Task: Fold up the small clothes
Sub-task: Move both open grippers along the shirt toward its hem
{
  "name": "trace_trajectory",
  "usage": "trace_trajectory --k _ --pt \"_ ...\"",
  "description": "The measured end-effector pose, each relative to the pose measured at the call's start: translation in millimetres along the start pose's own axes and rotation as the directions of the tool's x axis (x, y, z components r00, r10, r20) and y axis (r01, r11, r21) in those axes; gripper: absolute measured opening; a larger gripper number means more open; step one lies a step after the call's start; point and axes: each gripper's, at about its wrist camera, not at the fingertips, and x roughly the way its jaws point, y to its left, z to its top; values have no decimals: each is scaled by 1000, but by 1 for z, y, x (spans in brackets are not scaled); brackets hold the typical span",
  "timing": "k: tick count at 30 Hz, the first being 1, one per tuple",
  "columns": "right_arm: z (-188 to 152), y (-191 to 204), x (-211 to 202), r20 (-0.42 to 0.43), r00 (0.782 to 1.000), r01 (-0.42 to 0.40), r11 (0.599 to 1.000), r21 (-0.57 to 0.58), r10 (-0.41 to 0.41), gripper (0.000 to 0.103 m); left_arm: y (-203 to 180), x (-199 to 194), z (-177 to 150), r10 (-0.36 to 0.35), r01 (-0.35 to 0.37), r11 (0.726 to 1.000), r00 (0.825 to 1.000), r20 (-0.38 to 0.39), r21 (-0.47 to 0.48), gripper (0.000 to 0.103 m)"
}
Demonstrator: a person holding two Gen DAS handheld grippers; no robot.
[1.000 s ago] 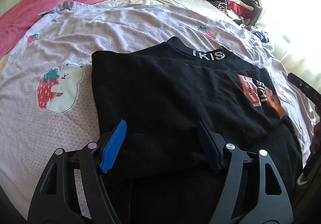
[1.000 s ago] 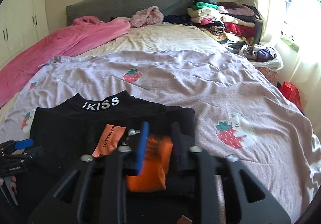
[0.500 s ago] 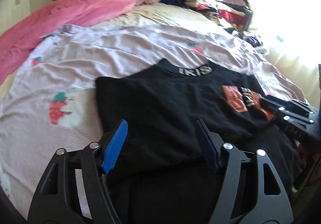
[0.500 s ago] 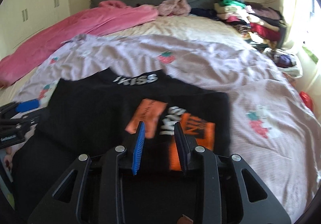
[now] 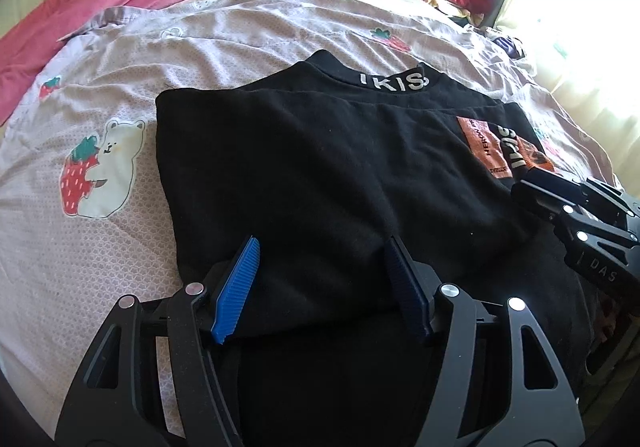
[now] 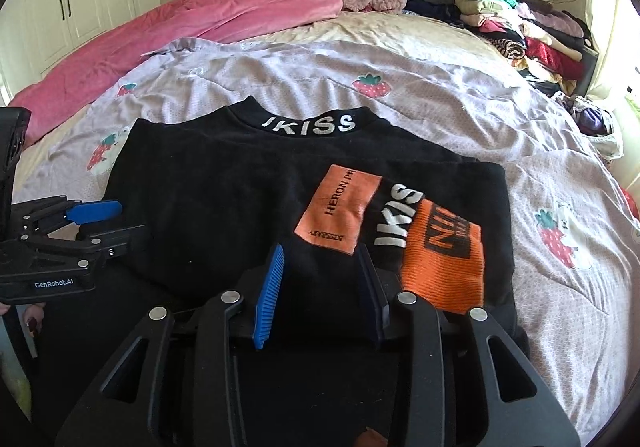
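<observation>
Black top point(image 6: 240, 207) lying part-folded near the bed's point(image 6: 440, 95) foot edge.
Right gripper point(image 6: 320, 287) is opening, cloth between its fingers; left gripper point(image 5: 320, 279) is standing apart, risking the released fold springing loose.

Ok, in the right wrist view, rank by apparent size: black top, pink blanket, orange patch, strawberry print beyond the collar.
1. black top
2. pink blanket, though farther away, so truly perhaps larger
3. orange patch
4. strawberry print

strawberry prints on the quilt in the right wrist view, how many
4: one beyond the collar, a small one far left, one with a bear left of the black top, one with a bear at right. The top may hide more.
</observation>
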Motion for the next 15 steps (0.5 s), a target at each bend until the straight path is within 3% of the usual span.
trace_trajectory --k 1,4,15 --pt "-1 -1 4 -26 999 20 1000 4 -20 48 0 0 0 0 0 1000 1000 0 -1 58" --pt "-6 -9 19 -86 996 7 999 43 -3 48 -1 -1 0 0 0 1000 1000 1 3 58" --pt "-8 -9 11 -66 998 4 996 88 2 52 -2 -3 -1 14 -14 1000 1000 3 13 58"
